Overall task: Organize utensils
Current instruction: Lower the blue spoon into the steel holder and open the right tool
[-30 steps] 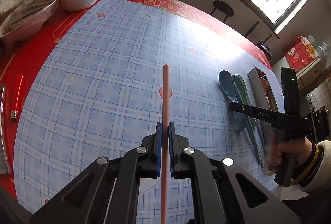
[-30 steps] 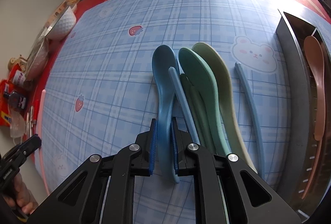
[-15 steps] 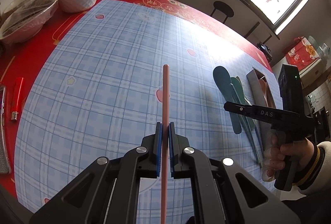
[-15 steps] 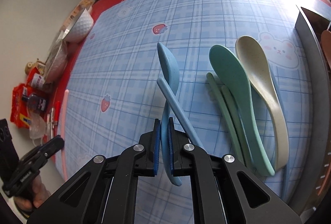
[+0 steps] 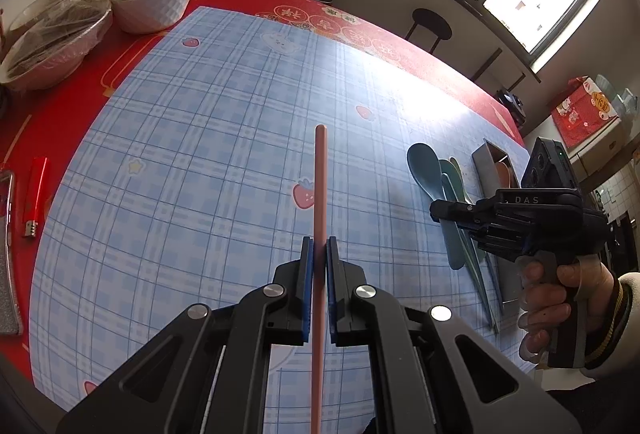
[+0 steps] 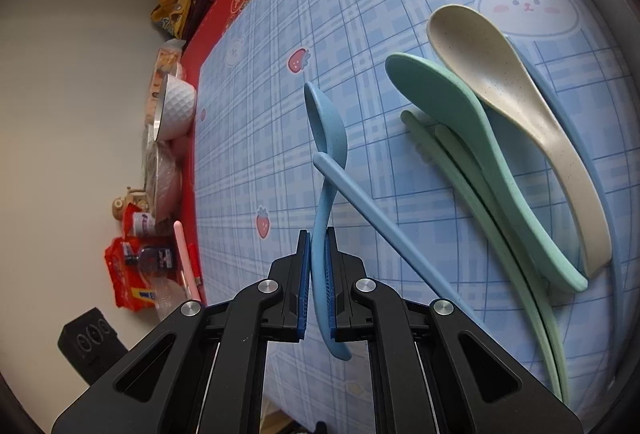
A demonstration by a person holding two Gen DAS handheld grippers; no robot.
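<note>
While a second ago the blue spoon (image 6: 325, 137) lay among the others, the right gripper (image 6: 318, 286), clamped on its handle, now holds it raised at frame centre, ready for the tray (image 5: 486, 163). The left gripper (image 5: 319, 282) stays closed on a pink chopstick (image 5: 320, 193).
</note>
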